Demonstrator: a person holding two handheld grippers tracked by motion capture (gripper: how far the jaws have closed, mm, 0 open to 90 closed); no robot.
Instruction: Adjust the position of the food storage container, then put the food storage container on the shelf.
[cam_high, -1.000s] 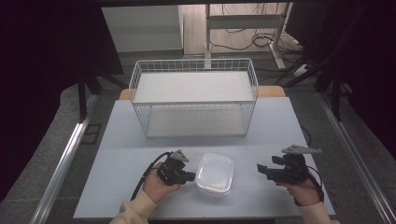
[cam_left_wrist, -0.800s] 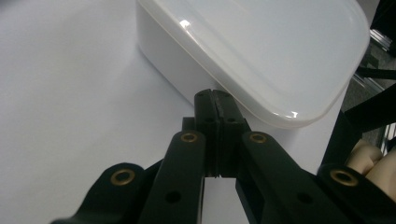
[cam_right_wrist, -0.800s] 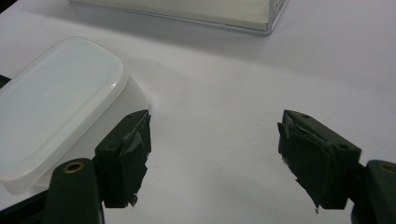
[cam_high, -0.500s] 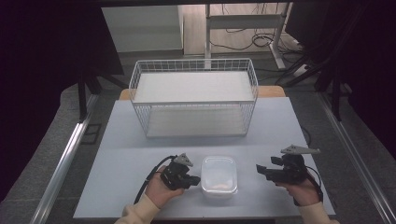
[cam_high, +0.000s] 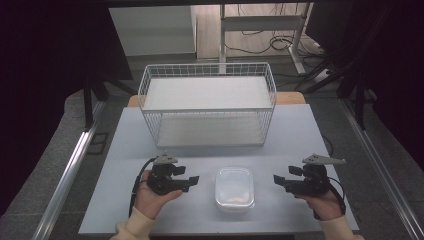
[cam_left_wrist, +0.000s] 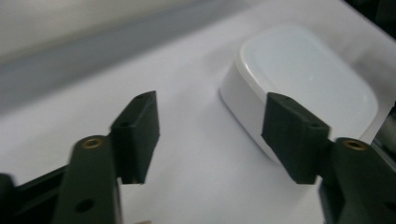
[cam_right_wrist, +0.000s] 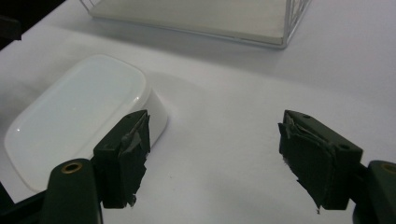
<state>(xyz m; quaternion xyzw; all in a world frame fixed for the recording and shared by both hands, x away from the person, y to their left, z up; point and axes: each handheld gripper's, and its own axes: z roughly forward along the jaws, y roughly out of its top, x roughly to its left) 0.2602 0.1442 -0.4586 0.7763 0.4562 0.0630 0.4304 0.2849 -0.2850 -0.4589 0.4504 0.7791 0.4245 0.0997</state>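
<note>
A white, rounded container with its lid on (cam_high: 234, 189) lies flat on the table near the front edge, between my two grippers. My left gripper (cam_high: 193, 180) is held a short way to its left and points at it. Its jaws have just been opening and stand wide apart with nothing between them. In the left gripper view (cam_left_wrist: 212, 126) the container (cam_left_wrist: 308, 79) lies ahead, past the right jaw. My right gripper (cam_high: 278, 179) is open to the right of the container, apart from it. In the right gripper view (cam_right_wrist: 217, 140) the container (cam_right_wrist: 79, 112) lies beyond the left jaw.
A white wire basket (cam_high: 207, 110) with a white floor stands at the back of the pale table (cam_high: 300, 130), and its corner (cam_right_wrist: 285, 28) appears in the right gripper view. Bare table lies between basket and container. Dark floor and metal rails flank the table.
My left gripper was against the container's left edge; it has since drawn back a little to the left, risen and opened. The container has settled flat. The right gripper has kept still.
</note>
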